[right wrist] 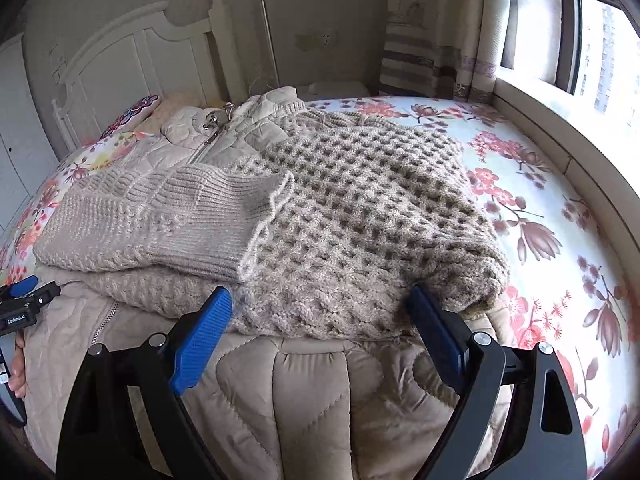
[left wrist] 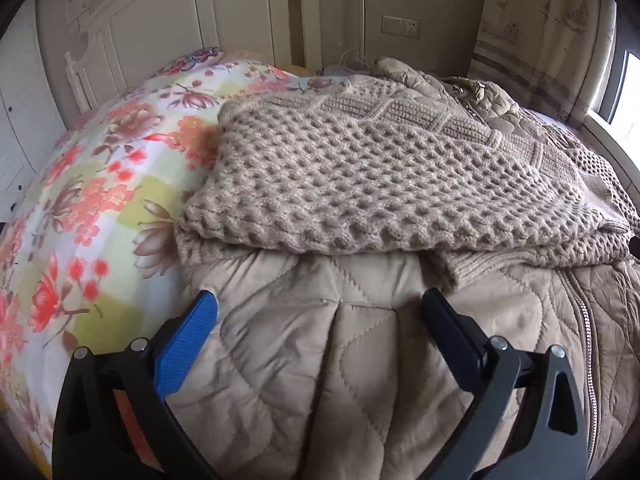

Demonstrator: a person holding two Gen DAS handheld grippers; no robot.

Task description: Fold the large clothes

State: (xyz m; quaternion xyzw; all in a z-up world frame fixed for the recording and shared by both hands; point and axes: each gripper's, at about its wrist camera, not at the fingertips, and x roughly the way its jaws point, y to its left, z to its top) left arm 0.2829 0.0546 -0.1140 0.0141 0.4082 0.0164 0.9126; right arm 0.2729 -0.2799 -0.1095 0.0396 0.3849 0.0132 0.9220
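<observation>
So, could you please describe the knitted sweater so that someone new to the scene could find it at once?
Start at the bed with the flowered sheet. A beige quilted jacket lies spread across it, and the sweater lies on top of that jacket. Its chunky, bumpy waffle knit sets it apart from the jacket's smooth stitched fabric.

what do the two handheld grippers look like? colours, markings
Left gripper and right gripper match: black triangular cut-out finger frames, silver pivot bolts, textured blue pads. The left one's body, seen from the right wrist, carries white lettering; an orange part shows behind one of its fingers.
</observation>
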